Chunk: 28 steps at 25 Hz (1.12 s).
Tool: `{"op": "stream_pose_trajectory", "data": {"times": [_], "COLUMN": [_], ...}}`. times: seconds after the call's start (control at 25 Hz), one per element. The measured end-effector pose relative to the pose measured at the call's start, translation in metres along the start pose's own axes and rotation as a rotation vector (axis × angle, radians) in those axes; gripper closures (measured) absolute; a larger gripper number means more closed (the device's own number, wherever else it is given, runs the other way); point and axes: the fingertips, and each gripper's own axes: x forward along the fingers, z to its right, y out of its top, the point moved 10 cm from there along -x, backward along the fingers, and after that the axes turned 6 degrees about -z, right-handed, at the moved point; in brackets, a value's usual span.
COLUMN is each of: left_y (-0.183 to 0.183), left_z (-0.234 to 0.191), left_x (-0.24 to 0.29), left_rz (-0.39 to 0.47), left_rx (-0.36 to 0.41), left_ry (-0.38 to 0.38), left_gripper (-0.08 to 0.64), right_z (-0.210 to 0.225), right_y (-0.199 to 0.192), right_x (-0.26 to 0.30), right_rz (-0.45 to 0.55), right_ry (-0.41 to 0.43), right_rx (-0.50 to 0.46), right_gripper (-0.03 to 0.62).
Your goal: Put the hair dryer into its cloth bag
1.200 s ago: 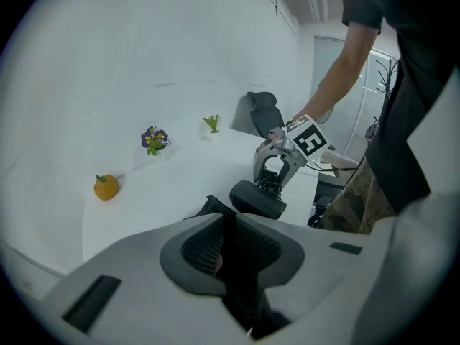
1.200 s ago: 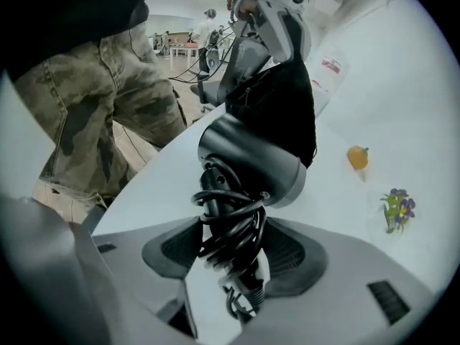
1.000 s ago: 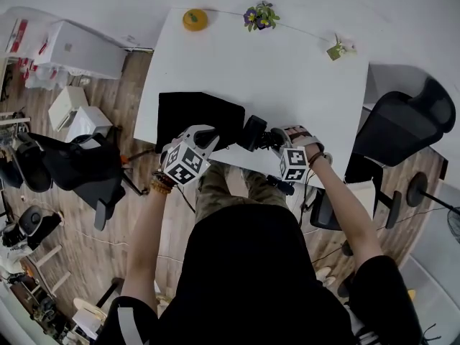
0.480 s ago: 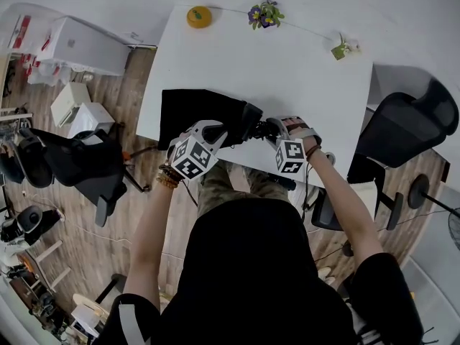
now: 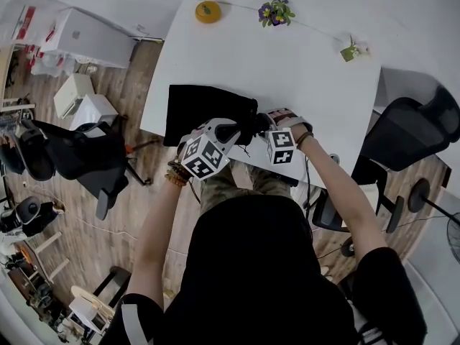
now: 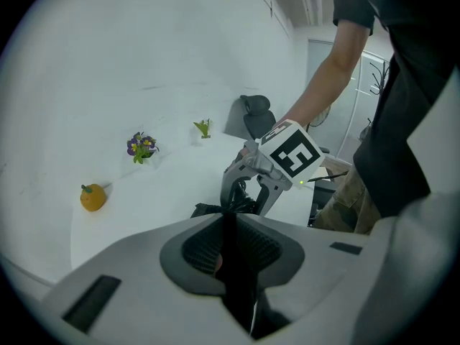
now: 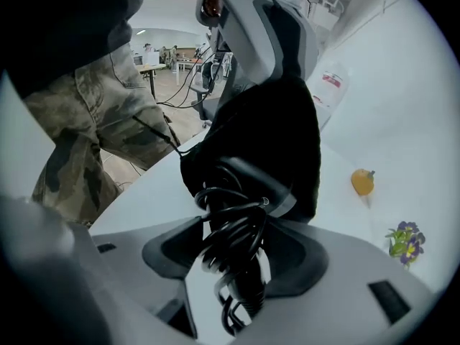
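The black cloth bag [image 5: 205,110] lies flat on the white table [image 5: 309,77], its mouth turned toward the near edge. My left gripper [image 5: 228,131] is shut on the edge of that mouth; a thin fold of black cloth [image 6: 228,225] runs between its pads. My right gripper [image 5: 263,123] is shut on the black hair dryer [image 5: 250,126], whose coiled cord [image 7: 233,243] bunches between the jaws. In the right gripper view the dryer's head [image 7: 244,175] sits right at the dark bag [image 7: 277,128], under the left gripper [image 7: 262,27]. Whether it is inside the mouth is hidden.
At the table's far edge sit an orange fruit [image 5: 208,11], a purple flower sprig [image 5: 275,11] and a small green plant [image 5: 352,50]. A black office chair [image 5: 410,131] stands to the right and another chair [image 5: 75,160] to the left, on the wooden floor.
My right gripper has carried the hair dryer leftward, from a little apart from the bag up to its mouth. The left gripper has stayed shut on the bag's edge.
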Motion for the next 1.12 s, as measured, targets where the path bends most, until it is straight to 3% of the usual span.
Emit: {"op": "stream_pose_trajectory", "data": {"times": [0.24,0.48,0.56,1.12], "left_y": [-0.001,0.008,0.012,0.016], "left_z": [-0.003,-0.006,-0.003,0.000], "left_x": [-0.001,-0.005,-0.003,0.000], "left_rz": [-0.007,0.027,0.028,0.075], "left_rx": [-0.002,-0.012,0.004,-0.018], "left_ry": [0.005,0.007,-0.008,-0.025], "left_gripper": [0.499,0.499,0.499,0.499], "right_z": [-0.006,-0.012,-0.008,0.018], "right_y": [-0.016,-0.060,-0.057,0.014], "right_x": [0.001,-0.002,-0.003,0.000], "right_rz": [0.024,-0.014,-0.029,0.085], "right_ry": [0.043,-0.037,-0.057,-0.062], "right_rx": [0.036,0.030,0.027,0.118], "right_gripper": [0.299,0.293,0.411,0.420]}}
